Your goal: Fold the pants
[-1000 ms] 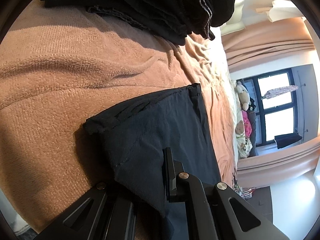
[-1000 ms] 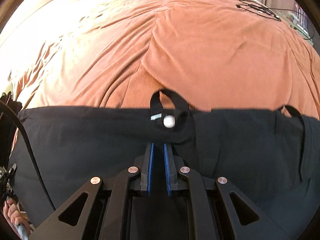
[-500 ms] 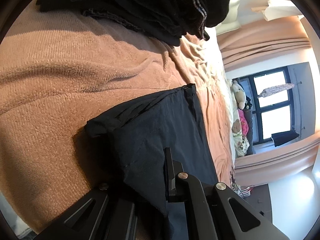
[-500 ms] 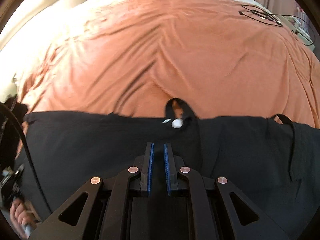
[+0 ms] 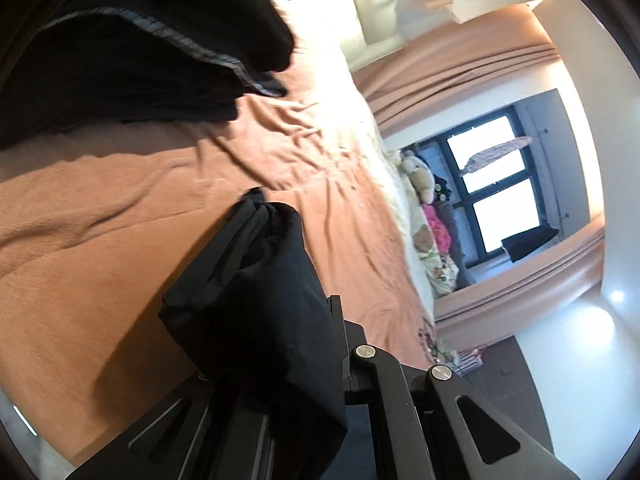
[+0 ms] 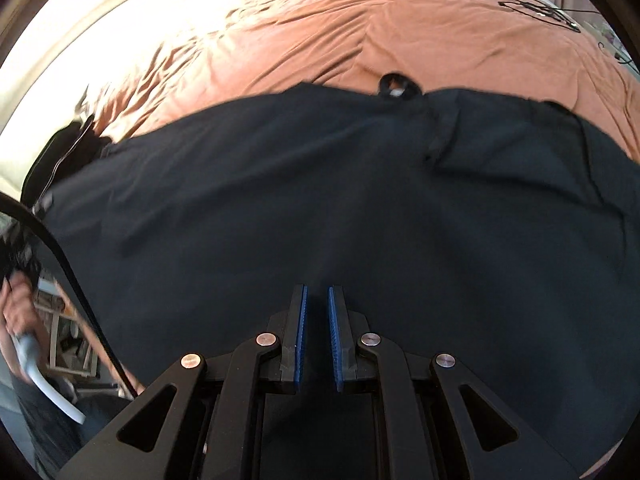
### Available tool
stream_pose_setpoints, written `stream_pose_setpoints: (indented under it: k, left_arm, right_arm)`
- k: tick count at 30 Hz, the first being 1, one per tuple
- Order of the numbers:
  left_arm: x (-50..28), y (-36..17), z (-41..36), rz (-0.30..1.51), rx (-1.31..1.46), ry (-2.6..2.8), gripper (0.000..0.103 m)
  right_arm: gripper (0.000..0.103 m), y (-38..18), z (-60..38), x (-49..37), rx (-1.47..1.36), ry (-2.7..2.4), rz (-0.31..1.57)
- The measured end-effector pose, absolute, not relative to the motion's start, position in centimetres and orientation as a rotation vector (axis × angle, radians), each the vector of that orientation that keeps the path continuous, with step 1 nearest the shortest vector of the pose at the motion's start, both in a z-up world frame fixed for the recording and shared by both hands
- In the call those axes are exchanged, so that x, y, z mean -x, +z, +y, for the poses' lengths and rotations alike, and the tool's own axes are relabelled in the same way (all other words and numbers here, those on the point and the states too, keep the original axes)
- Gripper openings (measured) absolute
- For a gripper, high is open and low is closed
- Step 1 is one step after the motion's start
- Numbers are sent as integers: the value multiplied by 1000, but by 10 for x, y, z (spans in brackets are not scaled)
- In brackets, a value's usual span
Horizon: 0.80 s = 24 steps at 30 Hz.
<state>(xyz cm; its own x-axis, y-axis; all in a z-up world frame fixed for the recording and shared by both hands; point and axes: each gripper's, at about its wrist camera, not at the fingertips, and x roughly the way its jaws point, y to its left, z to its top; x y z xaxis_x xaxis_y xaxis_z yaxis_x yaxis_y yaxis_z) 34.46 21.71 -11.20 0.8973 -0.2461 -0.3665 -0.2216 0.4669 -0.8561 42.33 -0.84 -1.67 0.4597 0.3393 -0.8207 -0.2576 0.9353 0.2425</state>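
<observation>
The dark navy pants (image 6: pixel 320 184) lie spread across the orange blanket in the right wrist view, waistband at the far edge with a small loop and white button (image 6: pixel 397 89). My right gripper (image 6: pixel 316 300) sits over the middle of the pants, its blue pads a narrow gap apart with nothing seen between them. In the left wrist view my left gripper (image 5: pixel 304 320) is shut on a bunched end of the pants (image 5: pixel 256 280), lifted above the blanket; the cloth hides its left finger.
An orange blanket (image 5: pixel 100 208) covers the bed. A pile of dark clothes (image 5: pixel 140 60) lies at the far left end. Stuffed toys (image 5: pixel 420 176) line the bed's edge by the window. Black cables (image 6: pixel 536 8) lie on the blanket at the far right.
My left gripper has lifted the pants end off the blanket, and the cloth has bunched up. My right gripper has drawn back from the waistband toward the middle of the pants.
</observation>
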Motion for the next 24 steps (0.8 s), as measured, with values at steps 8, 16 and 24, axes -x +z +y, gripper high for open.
stream_pose_setpoints:
  k: [8,16,24]
  left_arm:
    - [-358,-48,200,427,1058,-92,2]
    - [-376,22,158,392,976,-191,2]
    - [-382,89,89,374,856,-295,2]
  right_arm:
    - [8,-30,-16,-379,-141,443,1033]
    - [8,-29,-37,-363,-215,512,1033]
    - [8,6,-93,-351,-301,525,926]
